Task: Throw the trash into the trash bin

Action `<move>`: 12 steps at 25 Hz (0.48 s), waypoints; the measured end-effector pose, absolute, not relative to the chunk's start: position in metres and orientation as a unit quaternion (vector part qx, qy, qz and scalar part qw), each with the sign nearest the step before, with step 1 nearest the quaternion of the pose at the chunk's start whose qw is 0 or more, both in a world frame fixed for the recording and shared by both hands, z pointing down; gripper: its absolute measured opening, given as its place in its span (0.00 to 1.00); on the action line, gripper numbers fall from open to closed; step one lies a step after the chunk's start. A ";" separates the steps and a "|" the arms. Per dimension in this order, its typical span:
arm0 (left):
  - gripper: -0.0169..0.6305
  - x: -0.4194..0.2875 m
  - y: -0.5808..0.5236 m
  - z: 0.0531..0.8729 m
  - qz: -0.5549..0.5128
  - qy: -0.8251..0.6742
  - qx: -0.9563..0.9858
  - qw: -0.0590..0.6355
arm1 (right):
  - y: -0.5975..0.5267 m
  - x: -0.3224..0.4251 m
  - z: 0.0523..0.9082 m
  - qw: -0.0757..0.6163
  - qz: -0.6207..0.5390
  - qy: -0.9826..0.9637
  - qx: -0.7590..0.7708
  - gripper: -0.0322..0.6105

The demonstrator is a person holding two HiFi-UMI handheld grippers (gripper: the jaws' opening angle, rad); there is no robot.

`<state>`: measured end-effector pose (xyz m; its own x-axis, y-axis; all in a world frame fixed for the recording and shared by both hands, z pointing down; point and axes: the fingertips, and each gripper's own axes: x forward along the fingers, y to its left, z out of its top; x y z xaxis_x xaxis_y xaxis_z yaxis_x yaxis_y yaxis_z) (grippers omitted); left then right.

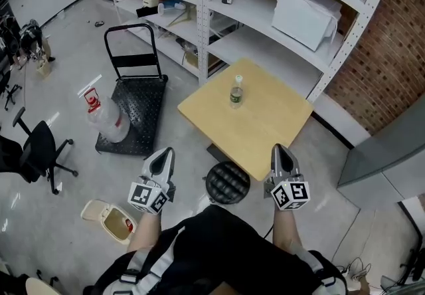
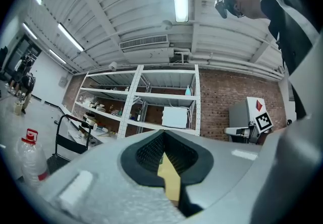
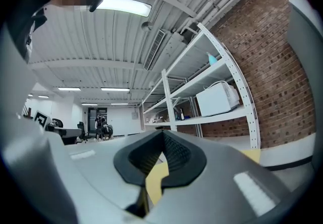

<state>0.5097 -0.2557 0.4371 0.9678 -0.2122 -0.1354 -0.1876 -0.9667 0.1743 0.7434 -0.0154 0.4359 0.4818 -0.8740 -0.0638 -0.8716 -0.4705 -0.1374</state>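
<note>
A small clear plastic bottle [image 1: 236, 91] with a green label stands upright on the square wooden table [image 1: 265, 127]. A small beige trash bin [image 1: 114, 222] with its lid open sits on the floor at the lower left. My left gripper [image 1: 166, 152] hangs off the table's near-left corner, shut and empty. My right gripper [image 1: 277, 149] hovers at the table's near edge, also shut and empty. In the left gripper view the left gripper [image 2: 162, 134] shows its jaws together, with only a strip of tabletop beyond. The right gripper [image 3: 162, 134] looks the same in its own view. Neither gripper view shows the bottle.
A black round stool [image 1: 227, 182] stands between the grippers under the table's near corner. A black platform cart [image 1: 136, 111] carries a large water jug [image 1: 106, 117] at left. White metal shelving [image 1: 292, 18] runs behind the table, and an office chair [image 1: 36, 151] is at far left.
</note>
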 end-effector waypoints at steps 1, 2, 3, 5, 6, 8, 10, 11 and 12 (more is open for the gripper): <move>0.03 0.517 -0.255 0.437 -0.077 -0.101 0.989 0.081 | -0.014 0.751 0.437 0.080 -0.009 0.507 -0.858 0.05; 0.03 0.524 -0.255 0.437 -0.078 -0.103 0.988 0.081 | -0.012 0.759 0.438 0.084 -0.010 0.506 -0.859 0.05; 0.03 0.531 -0.255 0.438 -0.079 -0.105 0.988 0.081 | -0.010 0.766 0.440 0.087 -0.011 0.505 -0.859 0.05; 0.03 0.543 -0.254 0.438 -0.080 -0.110 0.987 0.080 | -0.007 0.780 0.443 0.091 -0.014 0.505 -0.858 0.05; 0.03 0.549 -0.252 0.437 -0.080 -0.113 0.987 0.078 | -0.006 0.787 0.445 0.093 -0.016 0.507 -0.857 0.05; 0.03 0.559 -0.248 0.437 -0.078 -0.114 0.988 0.073 | -0.005 0.796 0.450 0.095 -0.021 0.511 -0.854 0.05; 0.03 0.569 -0.242 0.441 -0.072 -0.112 0.988 0.073 | -0.008 0.803 0.457 0.095 -0.028 0.517 -0.850 0.05; 0.03 0.572 -0.238 0.444 -0.066 -0.110 0.989 0.074 | -0.010 0.805 0.461 0.095 -0.032 0.520 -0.848 0.05; 0.03 0.575 -0.236 0.448 -0.059 -0.108 0.990 0.074 | -0.012 0.806 0.465 0.097 -0.037 0.522 -0.846 0.05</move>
